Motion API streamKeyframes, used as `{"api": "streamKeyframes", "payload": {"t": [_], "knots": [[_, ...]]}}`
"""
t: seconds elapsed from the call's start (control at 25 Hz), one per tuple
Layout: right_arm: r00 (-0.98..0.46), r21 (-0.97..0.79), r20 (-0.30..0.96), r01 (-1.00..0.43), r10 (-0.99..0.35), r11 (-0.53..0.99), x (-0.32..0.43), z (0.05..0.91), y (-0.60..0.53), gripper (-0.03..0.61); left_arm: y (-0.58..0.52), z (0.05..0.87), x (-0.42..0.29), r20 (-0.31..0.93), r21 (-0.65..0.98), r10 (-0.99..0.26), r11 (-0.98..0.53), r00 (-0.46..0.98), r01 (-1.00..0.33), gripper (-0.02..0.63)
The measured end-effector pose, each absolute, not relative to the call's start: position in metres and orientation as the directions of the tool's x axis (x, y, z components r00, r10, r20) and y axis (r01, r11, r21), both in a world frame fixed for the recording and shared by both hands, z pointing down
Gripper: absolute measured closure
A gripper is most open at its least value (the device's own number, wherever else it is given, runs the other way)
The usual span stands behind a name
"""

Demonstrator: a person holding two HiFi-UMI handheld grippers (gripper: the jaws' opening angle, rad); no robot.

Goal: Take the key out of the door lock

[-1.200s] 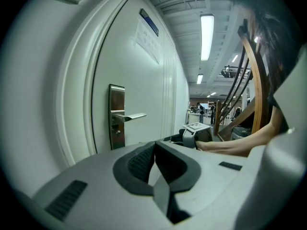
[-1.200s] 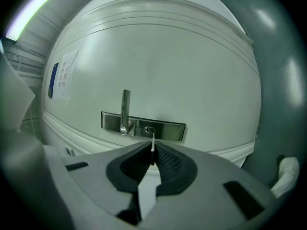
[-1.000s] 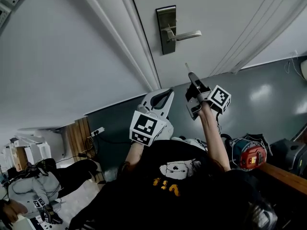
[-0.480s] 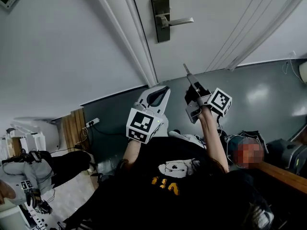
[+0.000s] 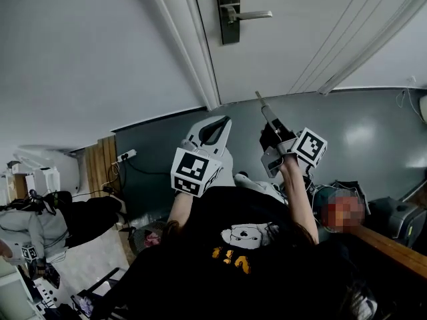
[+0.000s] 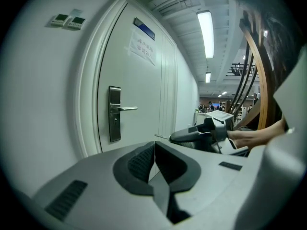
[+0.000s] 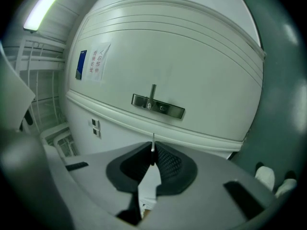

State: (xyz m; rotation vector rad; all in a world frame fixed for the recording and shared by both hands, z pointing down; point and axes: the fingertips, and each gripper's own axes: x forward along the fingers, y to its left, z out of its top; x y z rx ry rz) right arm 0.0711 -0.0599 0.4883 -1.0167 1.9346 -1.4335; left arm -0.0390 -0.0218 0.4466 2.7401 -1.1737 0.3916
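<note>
Holding the key (image 7: 153,145) pinched in your right hand-held gripper (image 5: 268,115), well clear of the door lock (image 5: 227,9), you seem to have finished the removal, with nothing evidently left, while your left hand-held gripper (image 5: 220,122) hangs closed and empty.

Nothing here reads cleanly to me. A white paper notice (image 6: 143,48) is stuck on the door (image 6: 139,83), and its lines of print are too small to make out. The blue plate (image 6: 144,29) just above it is equally unreadable. My black shirt carries yellow lettering (image 5: 231,260) under a bear drawing, too foreshortened to read. The marker cube (image 5: 193,172) at my left hand shows only black-and-white square patterns, as does its twin (image 5: 311,147) at my right.
</note>
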Motion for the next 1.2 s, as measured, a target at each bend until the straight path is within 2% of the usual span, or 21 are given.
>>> {"api": "streamKeyframes", "payload": {"t": [0.6, 1.2], "knots": [[-0.679, -0.895, 0.063, -0.363, -0.732, 0.26, 0.057, 0.486, -0.019, 0.557, 0.001, 0.465, -0.049, 0.342, 0.024, -0.721, -0.635, 0.603, -0.772, 0.606], [-0.684, -0.878, 0.066, -0.386, -0.726, 0.284, 0.052, 0.483, -0.003, 0.557, 0.016, 0.472, -0.046, 0.364, 0.025, -0.695, -0.658, 0.62, -0.752, 0.606]]}}
